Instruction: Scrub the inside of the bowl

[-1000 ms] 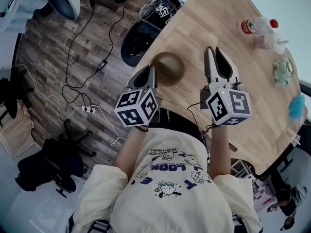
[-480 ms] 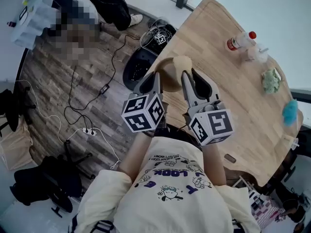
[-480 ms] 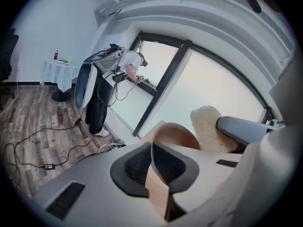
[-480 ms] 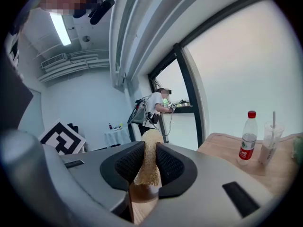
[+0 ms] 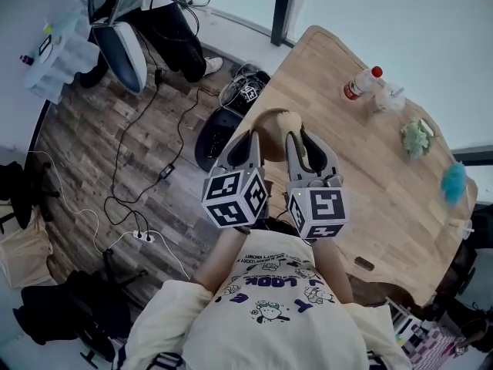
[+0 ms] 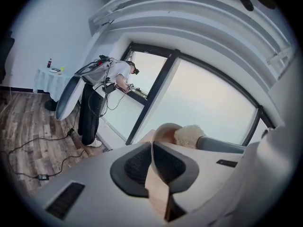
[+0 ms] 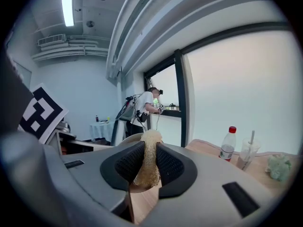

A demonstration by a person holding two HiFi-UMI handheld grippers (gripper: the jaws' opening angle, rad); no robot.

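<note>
Wood-brown and thin-walled, the bowl (image 5: 268,123) now hangs in the air by the table (image 5: 370,160) edge, lifted off the top where it sat a second ago. The left gripper (image 6: 152,151) is clamped on its rim, one pad inside the wall and one outside, and has carried it up and tipped it on edge. The right gripper (image 7: 149,150) has come across from over the tabletop and is closed on a pale, coarse, fibrous sponge (image 7: 147,167), squeezed narrow between the ribbed black pads. The sponge's fluffy free end pokes past the jaw tips; in the left gripper view it shows as a woolly lump right at the bowl's curved lip.

I judge that the pick-up is over and scrubbing is about to begin. Bowl and sponge are brought together, but I cannot tell whether the sponge is yet rubbing the hollow. The bowl looks smooth and rigid, the sponge springy and rough.
</note>
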